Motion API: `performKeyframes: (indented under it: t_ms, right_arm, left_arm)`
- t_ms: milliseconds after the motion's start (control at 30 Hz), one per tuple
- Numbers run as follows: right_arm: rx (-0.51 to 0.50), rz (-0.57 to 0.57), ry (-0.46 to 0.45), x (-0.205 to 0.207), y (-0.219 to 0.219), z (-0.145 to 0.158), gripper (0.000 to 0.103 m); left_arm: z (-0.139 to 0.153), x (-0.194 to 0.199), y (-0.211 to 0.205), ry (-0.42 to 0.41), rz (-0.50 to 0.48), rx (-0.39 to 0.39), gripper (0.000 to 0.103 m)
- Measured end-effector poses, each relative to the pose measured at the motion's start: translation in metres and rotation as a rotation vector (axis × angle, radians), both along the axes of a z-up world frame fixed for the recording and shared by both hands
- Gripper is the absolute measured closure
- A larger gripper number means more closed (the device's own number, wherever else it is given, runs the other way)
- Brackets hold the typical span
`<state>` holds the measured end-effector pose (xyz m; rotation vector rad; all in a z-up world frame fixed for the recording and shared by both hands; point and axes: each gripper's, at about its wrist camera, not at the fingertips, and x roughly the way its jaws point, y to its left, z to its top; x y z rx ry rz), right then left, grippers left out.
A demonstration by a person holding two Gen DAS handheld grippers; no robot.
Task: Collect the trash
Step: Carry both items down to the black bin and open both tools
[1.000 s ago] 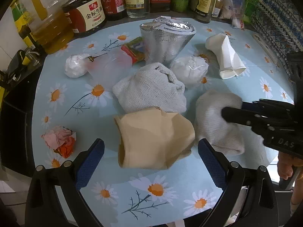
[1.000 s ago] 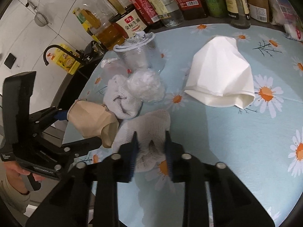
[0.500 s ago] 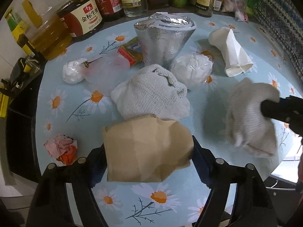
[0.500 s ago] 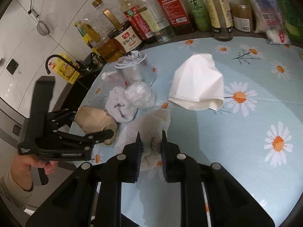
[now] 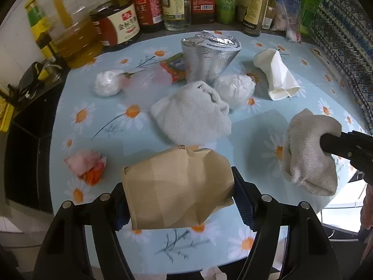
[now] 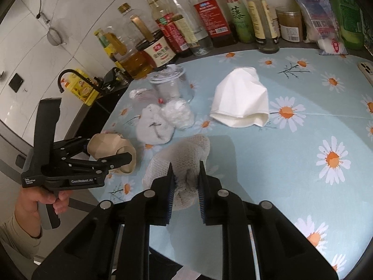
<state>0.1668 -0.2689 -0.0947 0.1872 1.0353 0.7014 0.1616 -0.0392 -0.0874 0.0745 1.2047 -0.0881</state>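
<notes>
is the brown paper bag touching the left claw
Touching: the left wrist view shows the bag pinched between the closing left claw's pads.

Round table (image 5: 77, 140) covered with a pale blue cloth printed with white-and-orange daisies. Along its far edge, against the white tiled wall, a row of condiment bottles (image 6: 209, 16): a large jug of golden oil (image 5: 72, 44), a wide dark jar with a red-and-cream label (image 5: 119, 25), and tall sauce bottles with red, yellow and green labels. Plastic food packets (image 6: 321, 21) stand at the row's right end. A phone (image 6: 367, 71) lies at the table's right edge.
</notes>
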Motion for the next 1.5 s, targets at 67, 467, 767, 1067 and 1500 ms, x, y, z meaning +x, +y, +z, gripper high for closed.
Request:
performKeyframes:
  t_ms: [67, 467, 767, 1067, 1500]
  right_arm:
    - [-0.002, 0.014, -0.005, -0.007, 0.005, 0.003, 0.083]
    - [-0.015, 0.130, -0.013, -0.055, 0.051, 0.013, 0.083]
    - [-0.042, 0.282, -0.004, -0.094, 0.098, 0.011, 0.083]
    - [-0.147, 0.436, 0.034, -0.133, 0.141, -0.018, 0.083]
    - [-0.294, 0.555, 0.085, -0.168, 0.184, -0.081, 0.083]
  left_arm:
    - [0.006, -0.013, 0.006, -0.008, 0.015, -0.021, 0.032]
    - [0.014, -0.087, 0.046, -0.009, 0.118, -0.104, 0.032]
    - [0.008, -0.144, 0.075, 0.008, 0.207, -0.144, 0.032]
    - [-0.027, -0.190, 0.104, 0.095, 0.296, -0.214, 0.032]
    - [-0.098, -0.215, 0.117, 0.252, 0.341, -0.234, 0.032]
